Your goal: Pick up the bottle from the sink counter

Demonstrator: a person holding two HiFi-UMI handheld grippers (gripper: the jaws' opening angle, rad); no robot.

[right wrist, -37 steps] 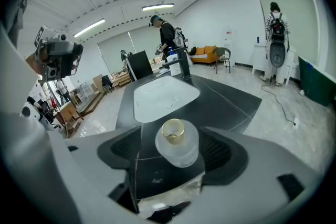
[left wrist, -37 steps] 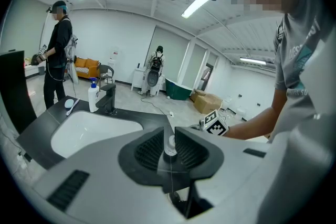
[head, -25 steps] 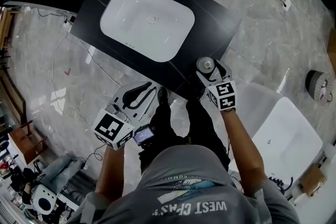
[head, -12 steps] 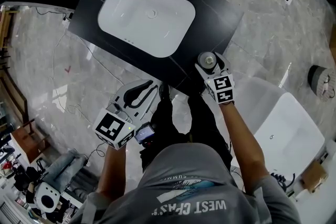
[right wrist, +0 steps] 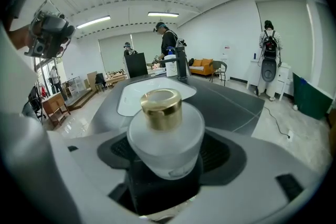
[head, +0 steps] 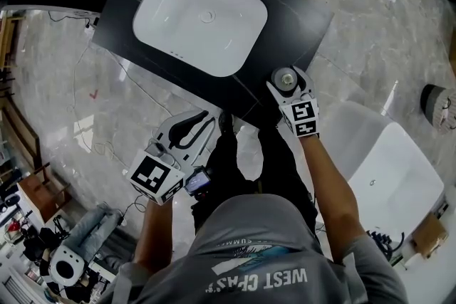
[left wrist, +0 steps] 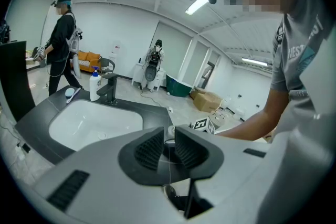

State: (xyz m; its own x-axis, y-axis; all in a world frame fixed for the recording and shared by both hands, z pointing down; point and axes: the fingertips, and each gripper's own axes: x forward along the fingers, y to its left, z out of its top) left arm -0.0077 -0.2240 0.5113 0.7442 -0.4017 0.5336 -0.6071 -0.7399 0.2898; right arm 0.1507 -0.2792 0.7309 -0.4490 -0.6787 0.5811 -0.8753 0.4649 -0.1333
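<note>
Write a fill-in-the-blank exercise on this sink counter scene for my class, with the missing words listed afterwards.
The frosted round bottle wears a ___ cap. The hand-held gripper shut on it is the person's ___ one. The white rectangular basin sits in a ___ counter. The left hand-held gripper holds ___.
Missing words: gold; right; black; nothing.
</note>
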